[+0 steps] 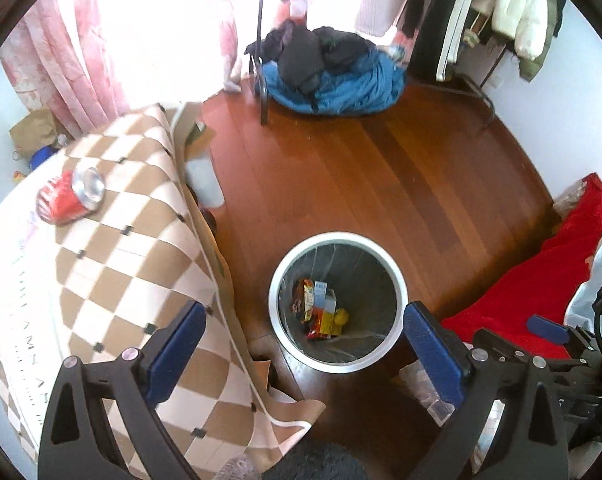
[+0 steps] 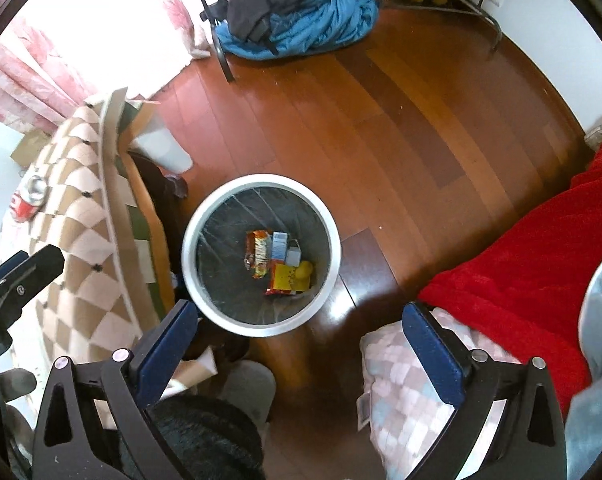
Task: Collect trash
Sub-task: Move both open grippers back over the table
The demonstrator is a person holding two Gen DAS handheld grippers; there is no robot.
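Blue-padded jaws of the left gripper (image 1: 304,350) spread wide and empty, hanging above and just to the counter side of the white-rimmed round trash bin with a dark liner (image 1: 397,276). Same for the right gripper (image 2: 301,354): jaws parted wide, nothing between them, poised above the near rim of the bin. Already inside the bin: a heap of orange and yellow snack wrappers and small cartons (image 2: 279,260).

Still to collect: one crushed red and silver drink can (image 1: 71,196), lying on its side on the brown-and-cream checkered cloth (image 1: 113,248) that covers the counter, well to the left of the bin and far beyond the left gripper's reach as it stands.

Best taken with the left gripper, as the nearer one. Swing away from the bin, over the cloth. Line the pads up across the can's dented red body, not its silver end, since a round rim may slip. Come down low enough to clear the top but stop short of pinching cloth. Close gently; thin crushed metal probably gives. Lift straight, carry back over the bin's centre, then release. Keep the right gripper clear of that path.
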